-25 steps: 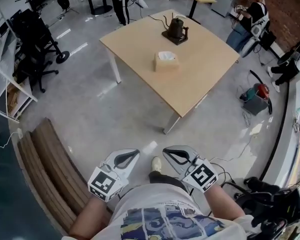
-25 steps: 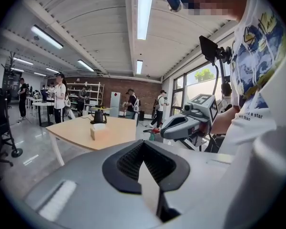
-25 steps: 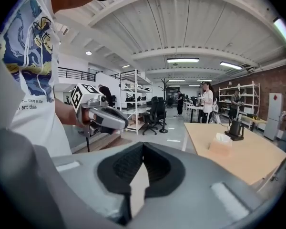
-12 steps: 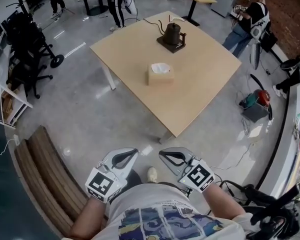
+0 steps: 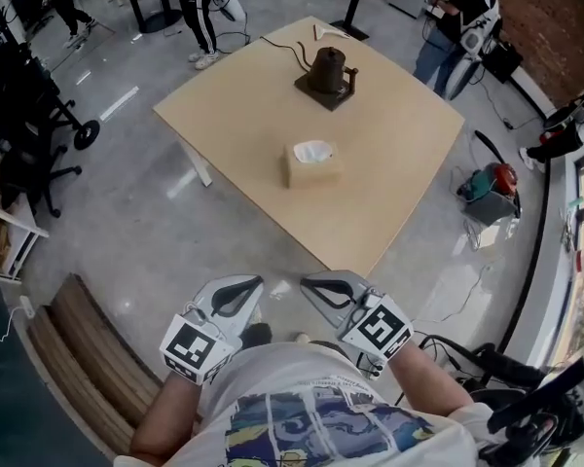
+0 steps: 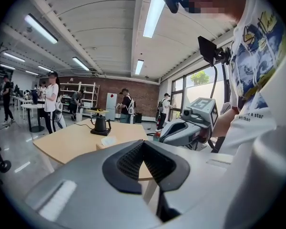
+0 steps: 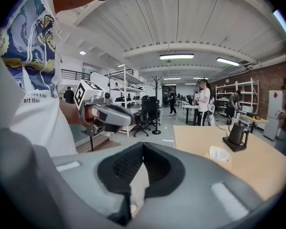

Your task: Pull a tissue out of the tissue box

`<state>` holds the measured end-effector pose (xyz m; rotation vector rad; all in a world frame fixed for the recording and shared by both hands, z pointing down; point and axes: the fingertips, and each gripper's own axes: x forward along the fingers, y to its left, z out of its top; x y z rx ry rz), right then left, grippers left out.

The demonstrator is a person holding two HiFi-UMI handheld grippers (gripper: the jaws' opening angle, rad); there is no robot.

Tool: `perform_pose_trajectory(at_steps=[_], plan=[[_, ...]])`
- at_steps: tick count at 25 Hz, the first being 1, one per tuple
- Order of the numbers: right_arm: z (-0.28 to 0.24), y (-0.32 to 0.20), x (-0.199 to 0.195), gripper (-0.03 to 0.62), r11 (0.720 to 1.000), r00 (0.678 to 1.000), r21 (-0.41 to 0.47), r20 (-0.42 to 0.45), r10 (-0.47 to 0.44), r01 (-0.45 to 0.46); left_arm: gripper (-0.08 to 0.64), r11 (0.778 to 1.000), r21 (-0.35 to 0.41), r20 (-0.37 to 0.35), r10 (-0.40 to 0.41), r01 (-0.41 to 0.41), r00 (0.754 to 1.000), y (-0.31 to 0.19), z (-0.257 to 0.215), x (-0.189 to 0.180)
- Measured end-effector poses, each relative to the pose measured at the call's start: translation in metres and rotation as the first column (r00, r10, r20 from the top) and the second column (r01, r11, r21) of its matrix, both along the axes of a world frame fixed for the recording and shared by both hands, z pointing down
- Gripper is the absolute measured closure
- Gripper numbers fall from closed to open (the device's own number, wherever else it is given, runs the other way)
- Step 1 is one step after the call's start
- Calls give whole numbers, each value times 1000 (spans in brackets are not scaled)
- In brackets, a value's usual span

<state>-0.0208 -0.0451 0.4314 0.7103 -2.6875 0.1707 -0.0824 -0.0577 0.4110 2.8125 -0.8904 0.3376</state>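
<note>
Pale wooden desk (image 5: 399, 163), tissue box (image 5: 311, 163) mid-top, clear of every desk edge, open floor (image 5: 175, 232) before desk's near corner, left gripper (image 5: 256, 285), right gripper (image 5: 308, 283) there, both closed, empty.

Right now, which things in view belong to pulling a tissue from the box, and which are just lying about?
For the job: tissue box, tissue poking from its top, left gripper, right gripper, both shut and empty.
Lying about: kettle, cable near it, red machine beside the table.
</note>
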Motion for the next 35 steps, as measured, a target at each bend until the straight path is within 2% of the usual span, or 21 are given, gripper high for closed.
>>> perform_pose_trajectory(at_steps=[7,11,15,22,26,31,35], plan=[[3,-60,-30,589,996,997,20,11,81,-82,555,994,16,26,104,-104,994,-54,5,-26],[6,-87,-38,588,993,993,20,18,114,-115,555,994,4,23,109,-109,994,-76,10,-37],[7,-117,-34,576,996,996,15,-3,89,-89,555,996,-3,26,85,-85,996,-100,10,-40],[18,-186,5,552,997,995,66,-90,46,-40,555,999,13,30,30,-30,999,-137,1,-22],[24,-227,35,541,995,991,93,-121,54,-42,555,1000,4,24,0,0,1000,-154,1,-8],[49,-266,72,531,993,981,96,-176,79,-62,555,999,-4,35,-36,36,999,-163,3,5],[79,-293,93,498,998,978,47,-205,50,-42,555,996,-53,53,-73,75,996,-168,7,13]])
